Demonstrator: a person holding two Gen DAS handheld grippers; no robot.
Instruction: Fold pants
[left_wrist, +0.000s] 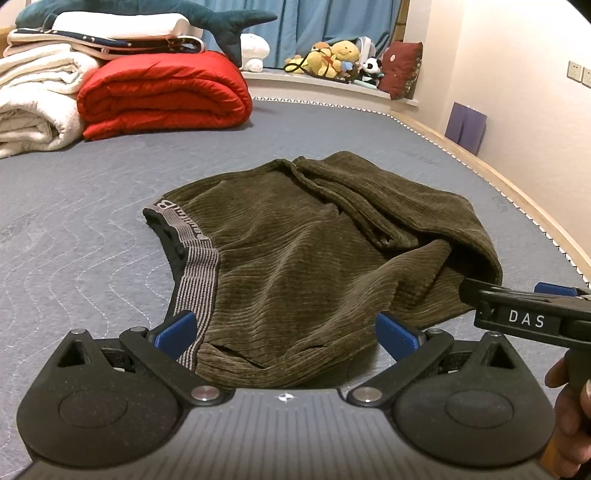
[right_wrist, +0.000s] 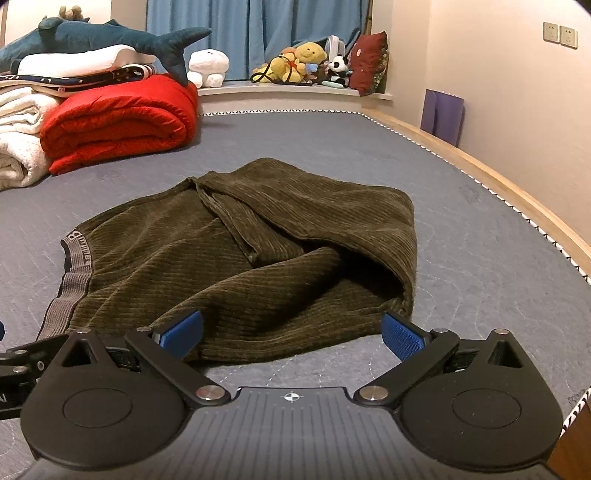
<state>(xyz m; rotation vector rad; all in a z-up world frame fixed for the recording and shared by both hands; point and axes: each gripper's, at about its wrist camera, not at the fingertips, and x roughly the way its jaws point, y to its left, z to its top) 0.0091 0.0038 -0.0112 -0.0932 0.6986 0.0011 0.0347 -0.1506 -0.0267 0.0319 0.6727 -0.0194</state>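
Olive-green corduroy pants (left_wrist: 314, 254) (right_wrist: 236, 258) lie bunched on the grey quilted bed, the legs doubled back over the seat. Their grey striped waistband (left_wrist: 195, 266) (right_wrist: 70, 280) faces left. My left gripper (left_wrist: 286, 330) is open at the near edge of the pants; its left blue pad (left_wrist: 175, 330) sits by the waistband end and its right one (left_wrist: 395, 334) is on the fabric. My right gripper (right_wrist: 291, 332) is open too, low over the near right hem, holding nothing. It also shows as a black body marked DAS (left_wrist: 528, 317) at the right of the left wrist view.
A rolled red quilt (left_wrist: 162, 96) (right_wrist: 118, 122) and white blankets (left_wrist: 33, 99) with a plush shark (right_wrist: 92, 37) fill the far left of the bed (left_wrist: 110, 206). Soft toys (left_wrist: 332, 59) line the window sill. The bed's wooden edge (right_wrist: 517, 199) runs along the right, near the wall.
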